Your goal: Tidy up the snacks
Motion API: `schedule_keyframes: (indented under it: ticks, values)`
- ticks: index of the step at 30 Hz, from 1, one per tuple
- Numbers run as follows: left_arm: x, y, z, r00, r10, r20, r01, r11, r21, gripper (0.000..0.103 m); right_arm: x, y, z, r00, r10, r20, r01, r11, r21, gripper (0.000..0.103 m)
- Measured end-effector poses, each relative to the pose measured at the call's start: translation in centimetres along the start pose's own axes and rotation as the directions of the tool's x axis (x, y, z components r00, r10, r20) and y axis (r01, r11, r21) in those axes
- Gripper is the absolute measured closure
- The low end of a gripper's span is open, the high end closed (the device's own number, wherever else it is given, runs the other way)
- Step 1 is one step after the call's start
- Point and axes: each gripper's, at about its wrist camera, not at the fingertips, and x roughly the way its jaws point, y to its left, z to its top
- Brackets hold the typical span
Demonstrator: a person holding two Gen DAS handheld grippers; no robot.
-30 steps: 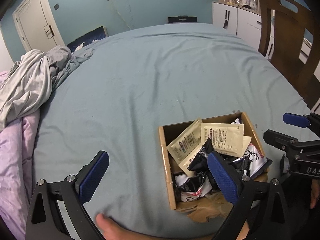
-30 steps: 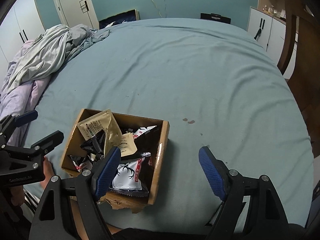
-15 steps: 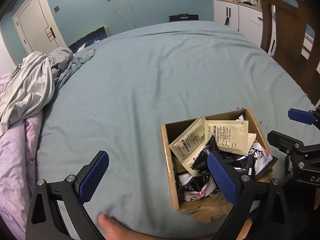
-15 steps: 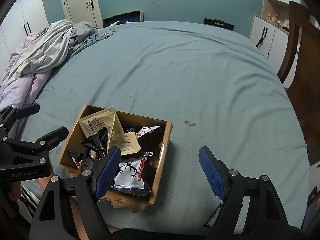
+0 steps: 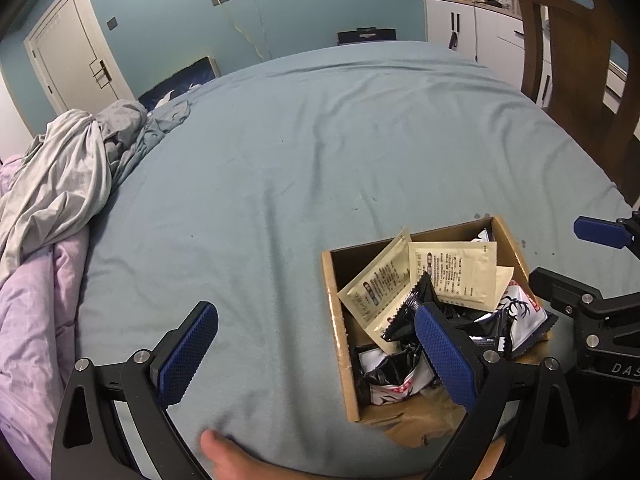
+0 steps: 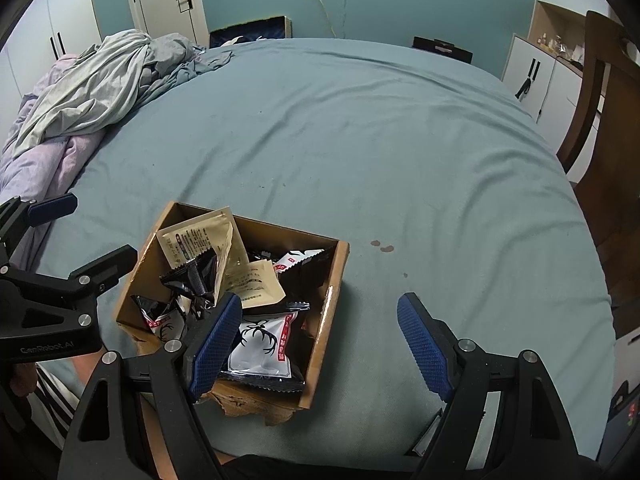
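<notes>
An open cardboard box [image 5: 337, 312] [image 6: 329, 300] sits near the front edge of a blue-green bed sheet. Inside lie several snack packets: beige sachets [image 5: 452, 272] [image 6: 192, 240], black wrappers [image 5: 404, 312] [image 6: 192, 276] and a white packet with a black antler print [image 6: 260, 344] [image 5: 520, 312]. My left gripper [image 5: 316, 340] hangs open over the sheet, its right finger above the box's near corner, nothing between its fingers. My right gripper [image 6: 320, 328] is open too, its left finger over the antler packet, its right finger over bare sheet.
Crumpled grey clothes [image 5: 68, 172] [image 6: 104, 88] and a lilac quilt [image 5: 28, 300] lie at the left. A dark wooden chair [image 5: 580, 80] stands at the right, white cabinets [image 5: 472, 28] behind. A bare foot [image 5: 224, 456] touches the sheet's near edge.
Both views have tilted slightly, so the box sits a little lower and further from the frame's edge. The jaws keep the same width and the packets have not moved.
</notes>
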Motion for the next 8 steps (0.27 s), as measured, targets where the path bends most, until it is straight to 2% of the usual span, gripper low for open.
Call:
schedule_keyframes:
  ticks: [8]
  values:
    - [-0.11, -0.32, -0.04, 0.998, 0.051, 0.026, -0.051, 0.998, 0.023, 0.000, -0.01, -0.32, 0.07, 1.000, 0.009, 0.000, -0.009, 1.000, 0.017, 0.023]
